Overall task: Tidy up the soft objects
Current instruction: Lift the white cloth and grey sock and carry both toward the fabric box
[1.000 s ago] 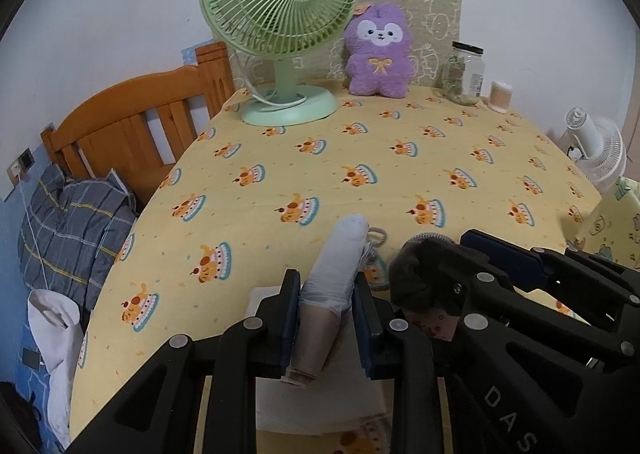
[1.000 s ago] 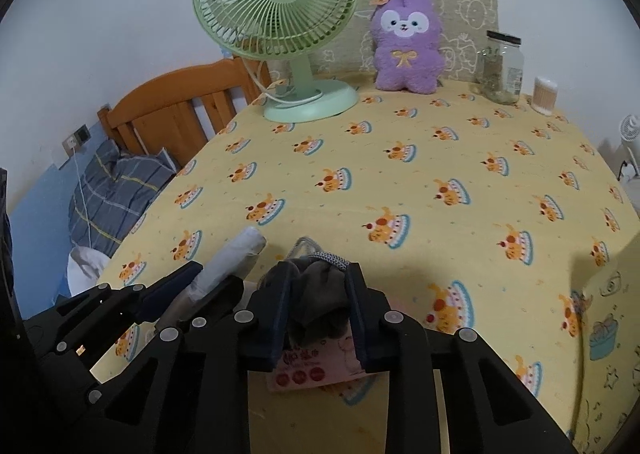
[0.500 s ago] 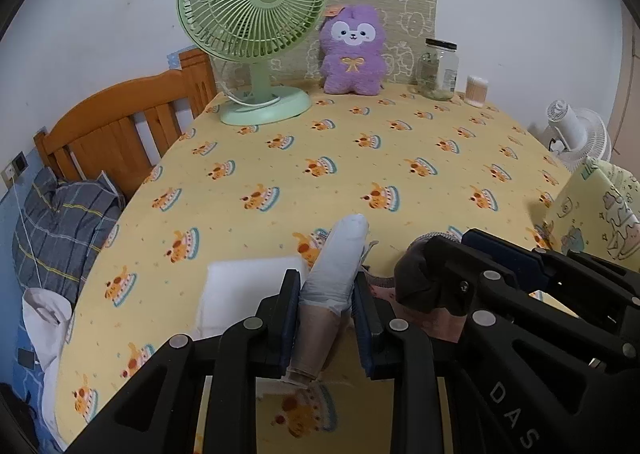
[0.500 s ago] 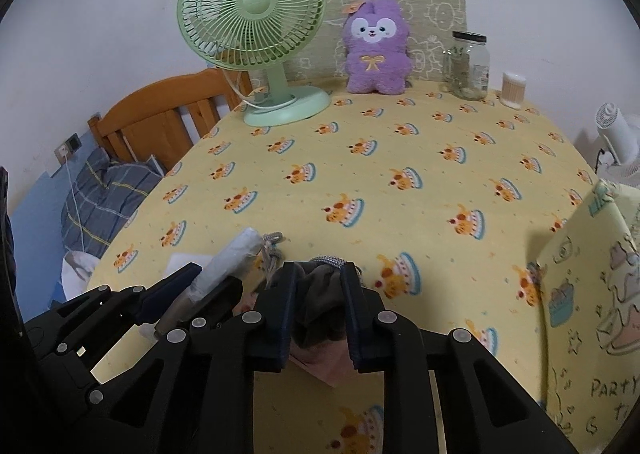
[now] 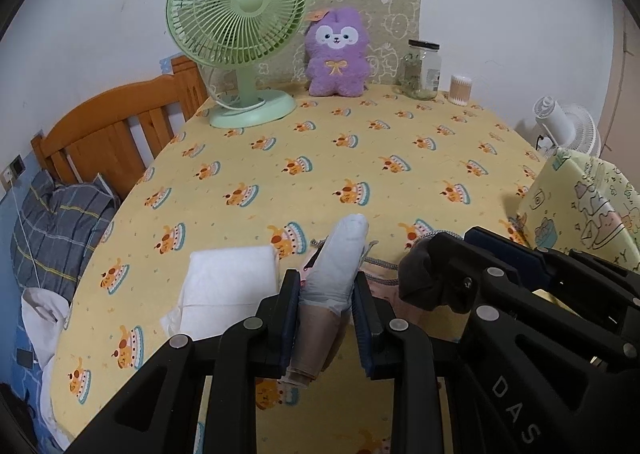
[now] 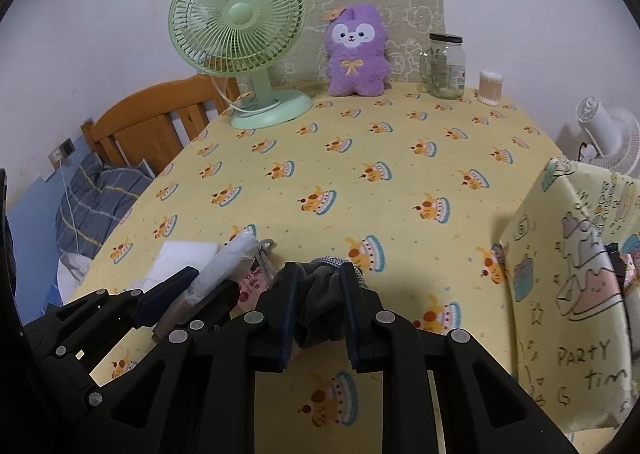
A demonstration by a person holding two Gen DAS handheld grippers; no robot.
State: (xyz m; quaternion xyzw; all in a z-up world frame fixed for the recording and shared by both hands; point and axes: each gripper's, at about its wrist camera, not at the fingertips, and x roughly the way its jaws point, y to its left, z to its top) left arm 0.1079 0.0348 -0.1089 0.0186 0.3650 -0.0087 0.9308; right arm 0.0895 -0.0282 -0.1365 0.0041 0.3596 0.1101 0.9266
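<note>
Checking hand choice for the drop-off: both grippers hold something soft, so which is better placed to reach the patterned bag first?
Right, probably. The right gripper, shut on the dark cloth, is beside the bag. The left gripper, holding the pale roll, is farther away.

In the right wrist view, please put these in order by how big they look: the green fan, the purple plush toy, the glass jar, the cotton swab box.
All stand near the back edge, so the ranking is fair.
1. green fan
2. purple plush toy
3. glass jar
4. cotton swab box
</note>
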